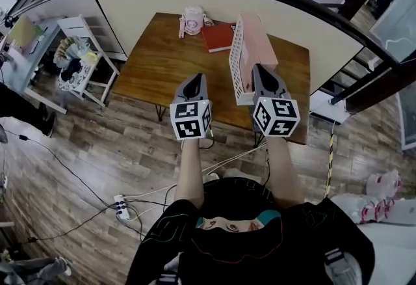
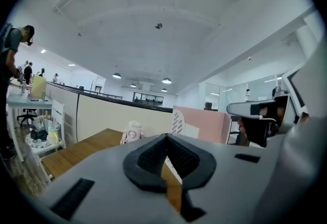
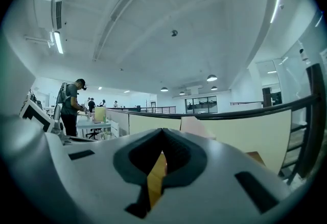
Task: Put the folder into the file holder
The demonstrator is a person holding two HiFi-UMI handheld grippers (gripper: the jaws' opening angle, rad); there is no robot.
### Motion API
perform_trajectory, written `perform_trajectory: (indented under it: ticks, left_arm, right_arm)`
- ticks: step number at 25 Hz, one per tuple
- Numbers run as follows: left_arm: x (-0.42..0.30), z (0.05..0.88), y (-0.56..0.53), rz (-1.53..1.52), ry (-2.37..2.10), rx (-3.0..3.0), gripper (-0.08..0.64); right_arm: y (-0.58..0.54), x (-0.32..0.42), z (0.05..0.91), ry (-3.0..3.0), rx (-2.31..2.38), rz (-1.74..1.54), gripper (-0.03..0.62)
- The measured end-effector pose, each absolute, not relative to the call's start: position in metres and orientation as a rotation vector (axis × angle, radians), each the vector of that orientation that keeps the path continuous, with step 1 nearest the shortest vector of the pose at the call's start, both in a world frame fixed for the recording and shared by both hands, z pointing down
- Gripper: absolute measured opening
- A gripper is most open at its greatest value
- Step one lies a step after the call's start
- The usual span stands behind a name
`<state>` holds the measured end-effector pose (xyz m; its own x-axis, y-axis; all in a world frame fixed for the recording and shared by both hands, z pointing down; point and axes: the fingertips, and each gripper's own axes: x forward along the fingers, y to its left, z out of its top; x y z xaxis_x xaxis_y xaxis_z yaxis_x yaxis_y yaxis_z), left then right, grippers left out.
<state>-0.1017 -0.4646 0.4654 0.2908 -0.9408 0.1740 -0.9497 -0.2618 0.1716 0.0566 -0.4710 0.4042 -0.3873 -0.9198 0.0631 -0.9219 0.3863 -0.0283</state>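
A red folder (image 1: pixel 218 37) lies flat at the far side of the wooden table (image 1: pixel 159 59). To its right a pink and white file holder (image 1: pixel 247 56) stands upright; its latticed end (image 2: pixel 178 121) and pink side (image 2: pixel 204 126) also show in the left gripper view. My left gripper (image 1: pixel 194 77) hovers over the table's near edge, left of the holder, jaws shut and empty (image 2: pixel 166 136). My right gripper (image 1: pixel 260 67) is by the holder's near end, shut with nothing between its jaws (image 3: pixel 163 131). Both point up and away from the table top.
A small pink bottle-like object (image 1: pixel 193 21) stands at the table's far edge, left of the folder. A beige partition wall (image 1: pixel 130 0) runs behind the table. A white trolley (image 1: pixel 81 56) with clutter stands to the left. Cables and a power strip (image 1: pixel 121 205) lie on the floor.
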Motion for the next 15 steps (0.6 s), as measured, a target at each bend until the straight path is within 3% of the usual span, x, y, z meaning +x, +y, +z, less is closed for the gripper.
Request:
perform_trajectory:
  ticks: [15]
  left_arm:
    - [-0.098, 0.475, -0.458, 0.049, -1.7, 2.311, 0.0]
  right_arm:
    - [-0.466, 0.062, 0.419, -2.524, 1.726, 0.108, 0.003]
